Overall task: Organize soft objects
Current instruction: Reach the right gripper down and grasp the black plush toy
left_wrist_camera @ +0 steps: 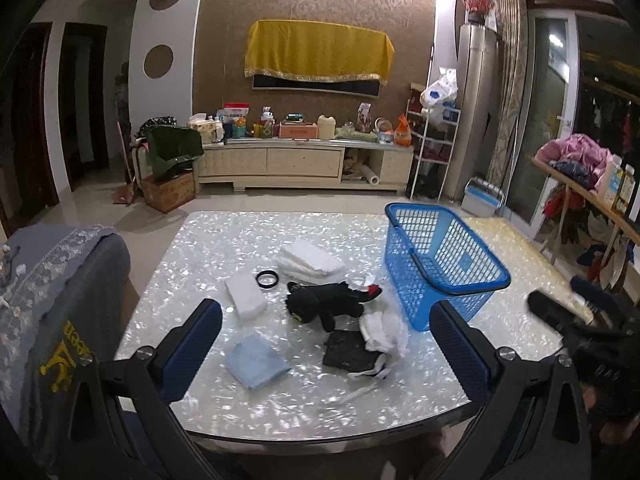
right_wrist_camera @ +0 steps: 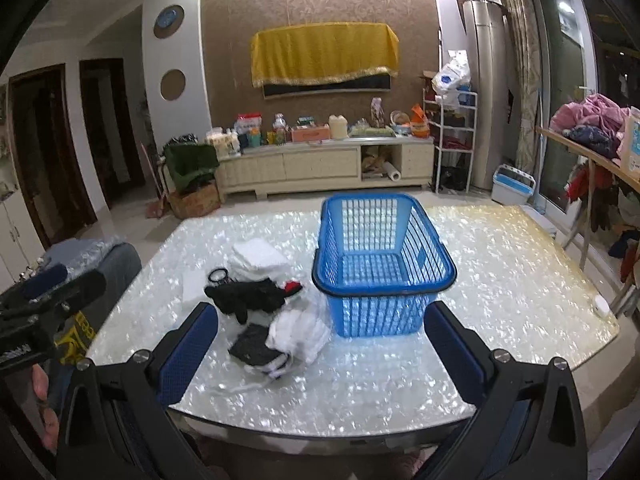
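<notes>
A blue plastic basket (left_wrist_camera: pixel 442 264) (right_wrist_camera: pixel 380 264) stands empty on the shiny table (left_wrist_camera: pixel 200 248) (right_wrist_camera: pixel 500 272). Left of it lie soft things: a black plush toy (left_wrist_camera: pixel 328 304) (right_wrist_camera: pixel 248 298), a folded white cloth stack (left_wrist_camera: pixel 310 262) (right_wrist_camera: pixel 260 258), a white block (left_wrist_camera: pixel 245 295), a light blue cloth (left_wrist_camera: pixel 256 362), a crumpled white cloth (left_wrist_camera: pixel 384 332) (right_wrist_camera: pixel 298 336) and a dark grey pad (left_wrist_camera: pixel 348 350) (right_wrist_camera: pixel 252 346). My left gripper (left_wrist_camera: pixel 326 336) is open above the near table edge, holding nothing. My right gripper (right_wrist_camera: pixel 322 340) is open in front of the basket, also holding nothing.
A black ring (left_wrist_camera: pixel 267 279) (right_wrist_camera: pixel 218 276) lies beside the white stack. A grey cloth-covered chair (left_wrist_camera: pixel 60 300) stands at the table's left. A TV cabinet (left_wrist_camera: pixel 304 160) with clutter lines the far wall. A side table with clothes (right_wrist_camera: pixel 592 128) is at the right.
</notes>
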The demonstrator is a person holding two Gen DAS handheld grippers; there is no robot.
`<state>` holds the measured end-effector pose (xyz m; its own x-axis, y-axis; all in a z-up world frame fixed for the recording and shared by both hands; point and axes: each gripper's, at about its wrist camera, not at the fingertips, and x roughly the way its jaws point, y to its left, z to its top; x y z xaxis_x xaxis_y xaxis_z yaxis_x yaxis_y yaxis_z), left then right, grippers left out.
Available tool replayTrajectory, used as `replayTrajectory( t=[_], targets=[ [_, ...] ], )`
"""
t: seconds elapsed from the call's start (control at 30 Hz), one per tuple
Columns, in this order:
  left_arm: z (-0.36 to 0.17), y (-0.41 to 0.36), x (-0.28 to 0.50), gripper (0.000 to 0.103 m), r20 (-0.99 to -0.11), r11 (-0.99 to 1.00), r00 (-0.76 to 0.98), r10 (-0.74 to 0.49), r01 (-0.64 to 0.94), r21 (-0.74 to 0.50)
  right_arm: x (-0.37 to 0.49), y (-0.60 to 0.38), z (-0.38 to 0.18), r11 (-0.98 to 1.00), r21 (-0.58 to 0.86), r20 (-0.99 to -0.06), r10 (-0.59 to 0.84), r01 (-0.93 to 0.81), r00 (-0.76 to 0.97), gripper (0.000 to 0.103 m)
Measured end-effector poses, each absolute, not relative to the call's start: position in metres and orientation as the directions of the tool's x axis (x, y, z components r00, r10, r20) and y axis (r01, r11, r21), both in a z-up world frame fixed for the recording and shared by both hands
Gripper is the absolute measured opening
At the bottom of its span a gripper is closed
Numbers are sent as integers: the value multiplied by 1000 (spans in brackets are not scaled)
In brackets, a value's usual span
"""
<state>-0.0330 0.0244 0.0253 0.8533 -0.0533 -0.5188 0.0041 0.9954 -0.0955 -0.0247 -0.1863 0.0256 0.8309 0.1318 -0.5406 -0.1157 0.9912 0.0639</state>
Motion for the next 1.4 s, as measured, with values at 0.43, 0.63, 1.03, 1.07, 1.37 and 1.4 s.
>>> replayTrajectory(
  t=[0.43, 0.63, 1.03, 1.07, 1.37, 1.4],
  targets=[
    [28, 59, -1, 103, -601, 998, 797, -57, 32, -52, 25, -159, 25, 964, -60, -607, 172, -260, 776, 103],
    [16, 84, 19, 103, -653, 999, 757, -31, -3, -51, 55, -131, 14, 931, -44, -638, 253, -363, 727, 103],
    [-24, 132, 53, 103, -759, 995, 651, -1, -72, -63, 114, -71, -33, 830, -70, -769, 308, -553, 560, 103],
    [-28, 133, 54, 103, -767, 995, 642, -2, -72, -63, 117, -68, -37, 822, -72, -777, 309, -565, 549, 103],
    [-75, 142, 75, 103, -828, 993, 559, -41, -66, -94, 153, -36, -82, 776, -86, -846, 274, -624, 457, 103],
    [-80, 143, 77, 103, -833, 993, 551, -44, -68, -98, 158, -32, -88, 770, -89, -853, 270, -632, 448, 102]
  ],
)
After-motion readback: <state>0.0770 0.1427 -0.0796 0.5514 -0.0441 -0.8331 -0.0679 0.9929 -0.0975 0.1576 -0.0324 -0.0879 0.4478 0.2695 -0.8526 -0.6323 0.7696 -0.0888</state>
